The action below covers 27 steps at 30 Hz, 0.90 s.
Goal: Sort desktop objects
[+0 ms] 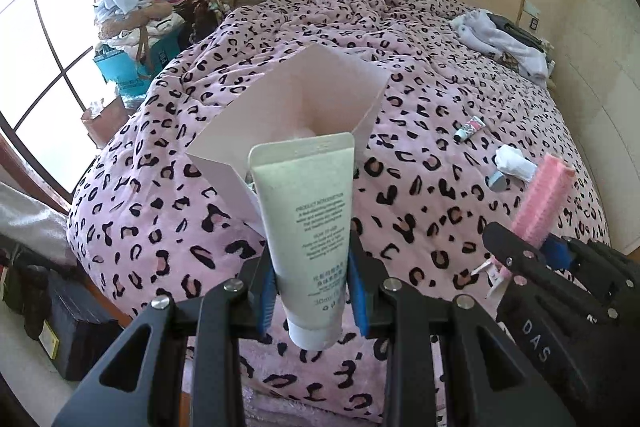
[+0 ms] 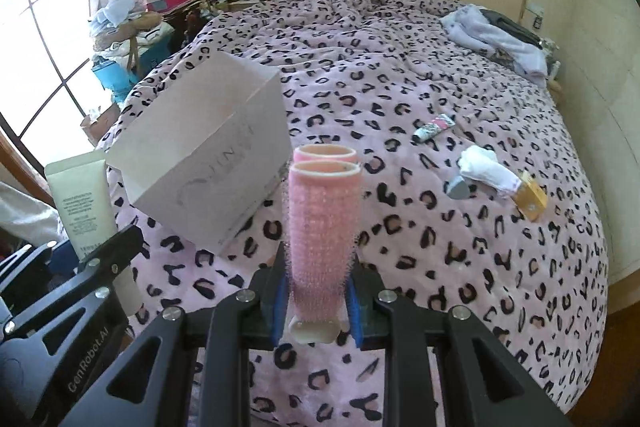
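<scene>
My left gripper (image 1: 314, 291) is shut on a pale green-white cream tube (image 1: 306, 223), held upright with its cap toward the camera; the tube (image 2: 86, 203) also shows at the left of the right wrist view. Just beyond it an open white box (image 1: 296, 107) sits on the bed (image 1: 168, 227). My right gripper (image 2: 318, 301) is shut on a pair of pink hair rollers (image 2: 324, 227), standing upright between the blue pads; the rollers (image 1: 538, 205) appear at the right of the left wrist view. The box (image 2: 208, 155) lies left of the rollers.
On the pink leopard-print cover (image 2: 440, 267) lie a small patterned tube (image 2: 434, 127), a white cloth bundle (image 2: 486, 169), a grey item (image 2: 458, 187) and a yellow box (image 2: 532, 201). Folded clothes (image 2: 496, 39) sit far right. Cluttered shelves and bags (image 1: 152, 19) stand by the window.
</scene>
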Each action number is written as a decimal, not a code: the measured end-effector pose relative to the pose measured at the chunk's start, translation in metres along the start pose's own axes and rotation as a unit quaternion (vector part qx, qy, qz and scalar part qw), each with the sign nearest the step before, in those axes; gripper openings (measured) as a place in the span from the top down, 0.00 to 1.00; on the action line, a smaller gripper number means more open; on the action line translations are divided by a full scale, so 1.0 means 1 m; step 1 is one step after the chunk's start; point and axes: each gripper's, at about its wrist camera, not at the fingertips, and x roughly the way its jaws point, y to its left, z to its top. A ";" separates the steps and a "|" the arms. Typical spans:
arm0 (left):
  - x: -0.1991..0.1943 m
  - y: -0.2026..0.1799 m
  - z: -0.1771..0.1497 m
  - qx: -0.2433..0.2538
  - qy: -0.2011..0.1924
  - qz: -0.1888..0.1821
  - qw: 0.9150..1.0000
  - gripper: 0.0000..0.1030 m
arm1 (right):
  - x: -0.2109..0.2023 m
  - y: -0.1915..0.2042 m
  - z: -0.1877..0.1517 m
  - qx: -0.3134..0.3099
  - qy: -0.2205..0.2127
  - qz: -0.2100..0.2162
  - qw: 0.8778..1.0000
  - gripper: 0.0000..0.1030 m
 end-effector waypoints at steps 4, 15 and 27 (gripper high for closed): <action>0.003 0.006 0.007 -0.007 0.001 0.000 1.000 0.70 | 0.003 0.008 0.011 -0.007 -0.001 0.008 1.000 0.76; 0.008 0.022 0.032 -0.021 -0.003 -0.004 1.000 0.70 | 0.006 0.024 0.044 -0.023 -0.003 0.041 0.999 0.76; 0.031 0.043 0.070 -0.037 0.004 -0.008 0.999 0.70 | 0.025 0.041 0.090 -0.031 0.013 0.108 0.994 0.76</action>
